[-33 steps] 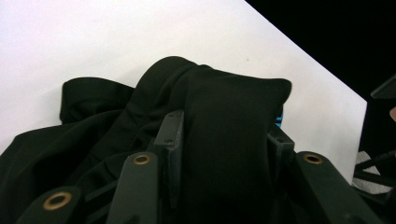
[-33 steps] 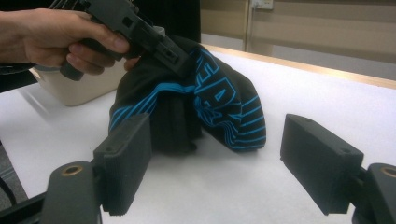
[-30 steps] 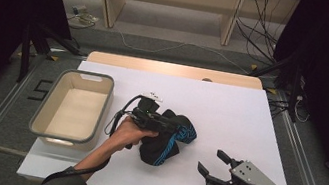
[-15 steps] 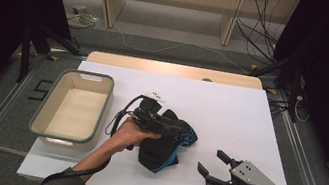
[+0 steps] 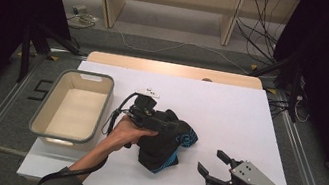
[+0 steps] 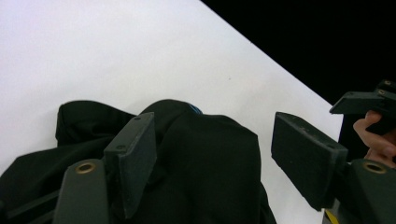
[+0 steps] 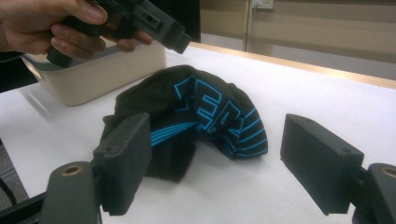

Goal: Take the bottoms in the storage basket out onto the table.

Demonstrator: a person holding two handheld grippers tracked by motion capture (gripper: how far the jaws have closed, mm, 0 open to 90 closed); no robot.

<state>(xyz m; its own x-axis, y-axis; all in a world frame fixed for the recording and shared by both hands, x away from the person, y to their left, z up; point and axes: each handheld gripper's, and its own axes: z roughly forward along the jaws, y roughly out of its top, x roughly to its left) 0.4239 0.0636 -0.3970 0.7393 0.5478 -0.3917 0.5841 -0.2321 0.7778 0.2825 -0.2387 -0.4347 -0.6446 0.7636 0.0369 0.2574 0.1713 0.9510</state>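
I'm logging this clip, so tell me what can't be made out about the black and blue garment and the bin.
- Garment, high view: the left gripper and hand cover its left part.
- Blue lettering, right gripper view: folds hide part, unreadable.
- Garment, left gripper view: bottom edge cuts it off.
- Bin, right gripper view: hand hides its inside.

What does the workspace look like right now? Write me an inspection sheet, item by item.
Surface: white table, bare around the work.
Job's things: black garment with blue print bunched mid-table; beige bin at its left, nothing inside.
Clutter: nothing seen.
Grippers: left gripper over the garment, jaws just been opening, pads apart with cloth beneath; right gripper open, low at the table's near right, nothing between its jaws.
Cables: black cable trailing from left gripper; more on the floor beyond.
Surroundings: wooden shelving behind, dark drapes at the sides.
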